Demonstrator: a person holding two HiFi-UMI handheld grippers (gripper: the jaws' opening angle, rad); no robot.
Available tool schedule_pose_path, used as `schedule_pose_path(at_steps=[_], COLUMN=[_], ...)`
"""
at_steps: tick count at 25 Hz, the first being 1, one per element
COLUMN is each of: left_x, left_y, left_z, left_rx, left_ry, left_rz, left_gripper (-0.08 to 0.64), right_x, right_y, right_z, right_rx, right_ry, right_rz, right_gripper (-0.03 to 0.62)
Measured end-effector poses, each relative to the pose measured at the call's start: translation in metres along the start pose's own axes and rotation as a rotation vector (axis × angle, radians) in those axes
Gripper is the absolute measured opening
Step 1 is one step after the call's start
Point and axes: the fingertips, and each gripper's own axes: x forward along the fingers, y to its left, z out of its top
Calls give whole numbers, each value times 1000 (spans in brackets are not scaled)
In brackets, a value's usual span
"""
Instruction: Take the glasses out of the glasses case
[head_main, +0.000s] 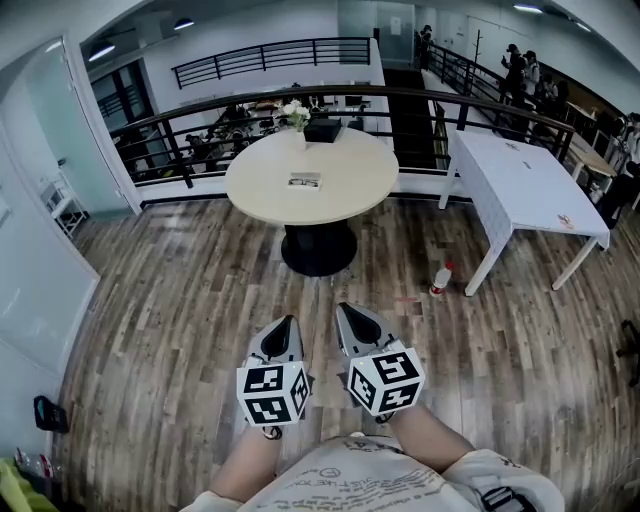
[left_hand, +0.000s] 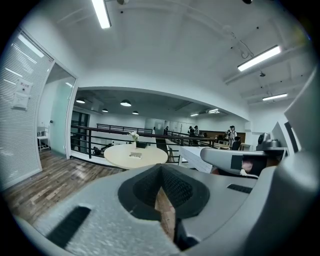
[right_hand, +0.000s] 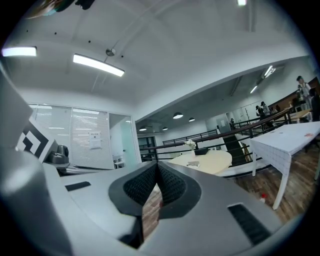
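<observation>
A round beige table (head_main: 340, 190) stands a few steps ahead of me on the wood floor. On it lies a small flat patterned object (head_main: 304, 180), too small to tell whether it is the glasses case; the same object (left_hand: 135, 155) shows in the left gripper view. No glasses can be made out. My left gripper (head_main: 288, 322) and right gripper (head_main: 346, 310) are held side by side close to my body, far from the table. Both are shut with nothing between the jaws, as the left gripper (left_hand: 160, 168) and right gripper (right_hand: 157, 164) show in their own views.
On the round table also stand a white flower bunch (head_main: 295, 113) and a black box (head_main: 323, 129). A white rectangular table (head_main: 530, 185) is at the right, with a bottle (head_main: 441, 278) on the floor beside it. A black railing (head_main: 200, 110) runs behind. People stand far back right.
</observation>
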Motion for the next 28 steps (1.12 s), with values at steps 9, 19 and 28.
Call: schedule_pose_path(at_steps=[9, 19, 28], left_x=[59, 87, 133], left_y=[-13, -20, -8], left_z=[5, -5, -8], left_rx=[-18, -26, -26], left_ry=[5, 35, 52], left_rz=[14, 25, -11], left_gripper=[9, 9, 9], right_x=[35, 49, 88], right_y=[-53, -75, -101], right_z=[5, -7, -12], right_rx=[-22, -14, -21], right_ry=[24, 56, 70], right_rz=[9, 20, -11], right_gripper=[14, 14, 14])
